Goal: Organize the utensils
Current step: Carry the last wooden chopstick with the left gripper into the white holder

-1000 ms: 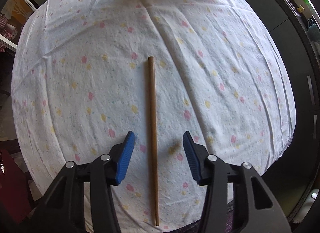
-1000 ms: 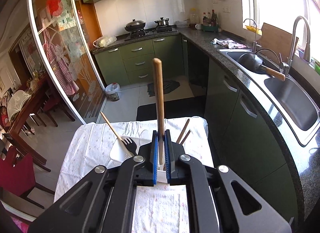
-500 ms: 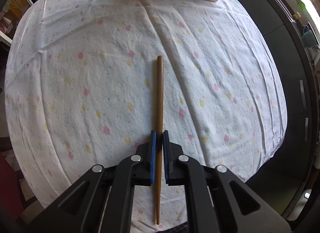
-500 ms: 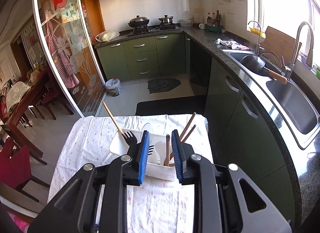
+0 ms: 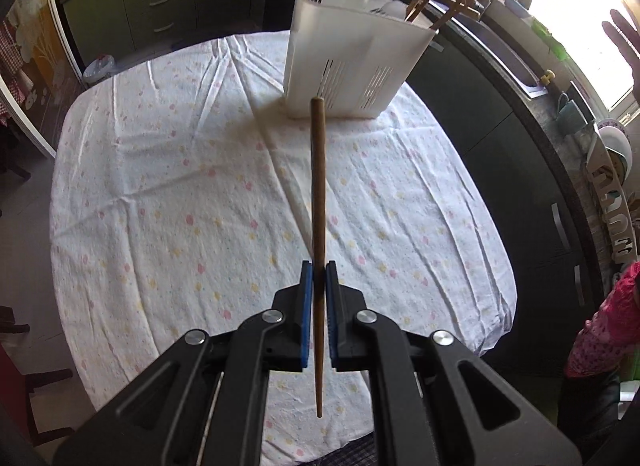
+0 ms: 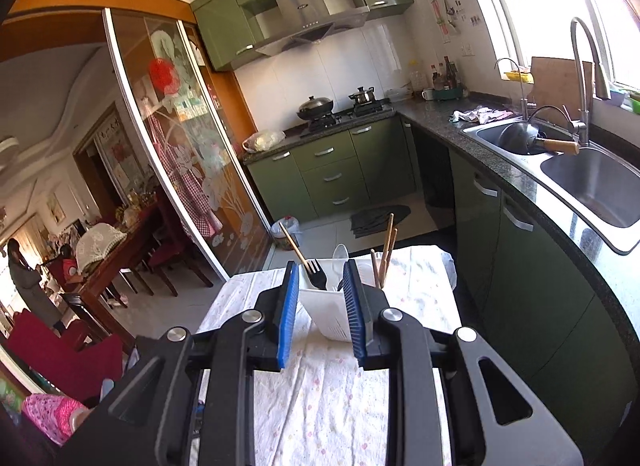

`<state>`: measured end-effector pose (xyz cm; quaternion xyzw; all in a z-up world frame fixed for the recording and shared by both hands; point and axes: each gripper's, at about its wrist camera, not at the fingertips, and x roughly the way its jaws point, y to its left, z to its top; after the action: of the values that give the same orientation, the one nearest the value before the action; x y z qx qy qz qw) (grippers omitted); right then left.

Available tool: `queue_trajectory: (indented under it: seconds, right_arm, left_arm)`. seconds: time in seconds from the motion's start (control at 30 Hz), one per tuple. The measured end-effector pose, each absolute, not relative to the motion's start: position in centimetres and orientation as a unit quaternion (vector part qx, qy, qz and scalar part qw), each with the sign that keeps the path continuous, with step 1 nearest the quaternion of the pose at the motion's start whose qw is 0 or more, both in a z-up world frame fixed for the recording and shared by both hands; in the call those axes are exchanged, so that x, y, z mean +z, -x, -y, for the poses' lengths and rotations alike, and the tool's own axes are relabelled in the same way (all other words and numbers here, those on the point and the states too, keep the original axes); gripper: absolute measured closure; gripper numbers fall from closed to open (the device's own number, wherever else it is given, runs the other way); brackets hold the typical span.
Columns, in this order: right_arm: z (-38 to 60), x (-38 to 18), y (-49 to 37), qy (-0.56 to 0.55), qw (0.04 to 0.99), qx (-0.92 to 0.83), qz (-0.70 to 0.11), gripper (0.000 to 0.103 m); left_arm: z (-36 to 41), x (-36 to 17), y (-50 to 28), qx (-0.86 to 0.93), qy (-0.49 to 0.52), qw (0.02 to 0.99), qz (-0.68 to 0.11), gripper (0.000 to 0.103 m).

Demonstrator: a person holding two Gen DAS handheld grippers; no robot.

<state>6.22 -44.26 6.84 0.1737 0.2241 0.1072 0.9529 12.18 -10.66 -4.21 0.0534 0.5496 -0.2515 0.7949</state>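
My left gripper [image 5: 317, 272] is shut on a brown wooden chopstick [image 5: 318, 193] and holds it above the tablecloth, its thick end pointing at the white slotted utensil holder [image 5: 352, 61]. The holder stands at the table's far side and holds a fork, white spoons and several wooden chopsticks. My right gripper [image 6: 320, 278] is open and empty, raised above the table, with the holder [image 6: 326, 308] seen between its blue pads.
The table carries a white cloth with pink and yellow dots [image 5: 180, 205]. Green kitchen cabinets [image 6: 332, 173] and a counter with a steel sink [image 6: 580, 181] run along the right. A glass sliding door [image 6: 180, 145] stands at the left.
My left gripper closed on the chopstick and lifted it off the cloth toward the holder. My right gripper let its chopstick go into the holder, opened and drew back upward.
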Motion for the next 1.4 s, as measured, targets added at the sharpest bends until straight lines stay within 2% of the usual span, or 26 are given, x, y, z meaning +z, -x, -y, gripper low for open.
queue_trajectory:
  seconds: [0.3, 0.63, 0.93, 1.4]
  right_arm:
    - [49.8, 3.3, 2.5, -0.224, 0.949, 0.089, -0.201, 0.078]
    - [53.9, 0.2, 6.1, -0.259, 0.94, 0.072, -0.209, 0.077]
    - [54.8, -1.0, 5.8, -0.271, 0.934, 0.076, -0.218, 0.077]
    - [53.4, -0.7, 4.6, -0.27, 0.932, 0.081, -0.227, 0.077]
  left_arm:
    - [14.7, 8.7, -15.8, -0.276, -0.012, 0.871, -0.405, 0.097]
    - [20.0, 14.4, -19.9, -0.259, -0.016, 0.926, -0.273, 0.097]
    - [22.4, 12.1, -23.2, -0.228, -0.033, 0.938, -0.257, 0.097]
    - [22.3, 5.2, -25.5, -0.205, -0.052, 0.927, -0.311, 0.097]
